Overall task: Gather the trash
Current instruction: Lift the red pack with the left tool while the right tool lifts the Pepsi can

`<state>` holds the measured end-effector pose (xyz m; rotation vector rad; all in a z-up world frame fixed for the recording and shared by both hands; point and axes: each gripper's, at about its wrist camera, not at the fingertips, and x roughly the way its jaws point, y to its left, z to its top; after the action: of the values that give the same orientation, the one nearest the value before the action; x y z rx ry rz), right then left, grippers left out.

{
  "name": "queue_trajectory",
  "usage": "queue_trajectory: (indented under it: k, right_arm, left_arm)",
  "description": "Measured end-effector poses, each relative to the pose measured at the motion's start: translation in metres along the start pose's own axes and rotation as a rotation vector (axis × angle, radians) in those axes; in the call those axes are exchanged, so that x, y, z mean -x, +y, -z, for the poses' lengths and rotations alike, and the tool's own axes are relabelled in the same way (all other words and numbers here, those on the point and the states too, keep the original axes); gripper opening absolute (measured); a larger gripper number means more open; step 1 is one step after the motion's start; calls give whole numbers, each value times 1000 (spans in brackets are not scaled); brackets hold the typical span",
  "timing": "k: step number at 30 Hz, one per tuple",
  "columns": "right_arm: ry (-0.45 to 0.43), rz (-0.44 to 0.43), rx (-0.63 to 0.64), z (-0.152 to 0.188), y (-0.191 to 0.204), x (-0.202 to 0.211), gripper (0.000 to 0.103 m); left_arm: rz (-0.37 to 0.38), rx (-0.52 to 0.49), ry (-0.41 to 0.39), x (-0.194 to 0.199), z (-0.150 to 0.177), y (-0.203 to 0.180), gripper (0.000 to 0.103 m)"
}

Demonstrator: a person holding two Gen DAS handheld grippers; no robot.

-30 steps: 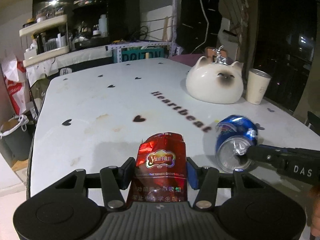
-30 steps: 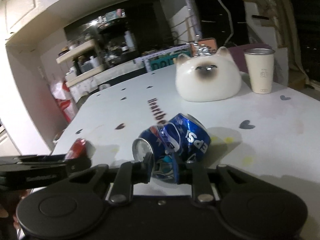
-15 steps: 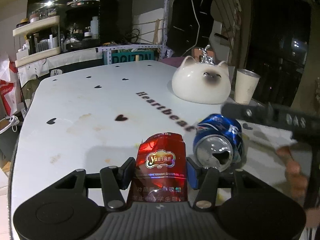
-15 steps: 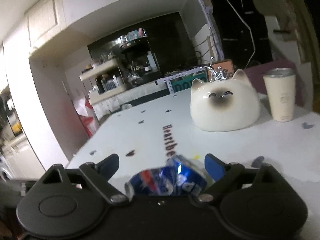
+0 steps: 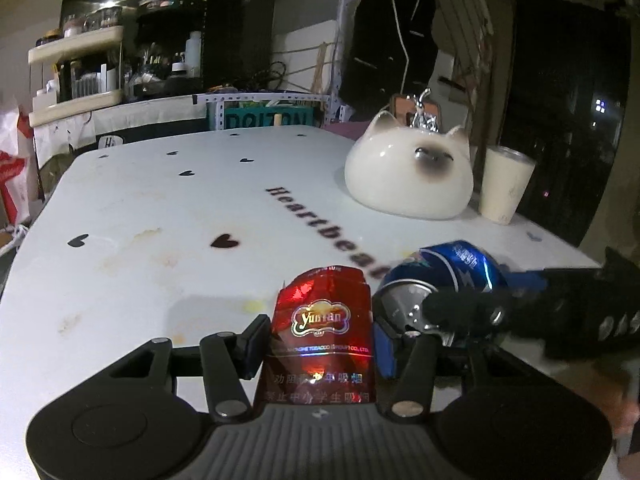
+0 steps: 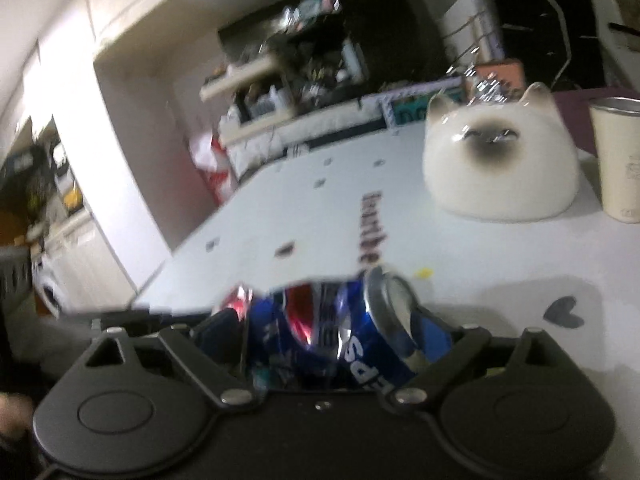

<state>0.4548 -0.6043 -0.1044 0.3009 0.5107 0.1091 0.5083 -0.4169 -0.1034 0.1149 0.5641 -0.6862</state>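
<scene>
Trash pickup looks two-handed: left gripper (image 5: 320, 344) pinching the red cigarette pack (image 5: 322, 336) off the worktop (image 5: 160, 208), right gripper (image 6: 324, 332) spread wide around the crushed blue can (image 6: 340, 328), probably lining up a grab.

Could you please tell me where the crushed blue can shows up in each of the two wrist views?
Left wrist: the crushed blue can lies lower right of centre, beside the red cigarette pack.
Right wrist: the can sits bottom centre, between the open jaws of the right gripper.
Shared landmark: the white cat-shaped ornament, behind the can in both.
</scene>
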Motion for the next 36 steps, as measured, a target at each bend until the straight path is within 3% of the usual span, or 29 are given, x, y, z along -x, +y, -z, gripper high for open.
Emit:
queue_trajectory:
  k: [5,12,24,36]
  right_arm:
    - [15,78,16,-2,11,-1,92]
    - [31,103,40,-3,17,-5,91]
    - [1,130,22,0,19,1,84]
    - [-39,175,10,17,50,34,77]
  left_arm:
    - [7,45,13,1,1,9,52]
    - [23,83,22,8,6,17,52]
    - [-20,72,39,23,12,20,53]
    - [-55,62,31,78,19,33,53]
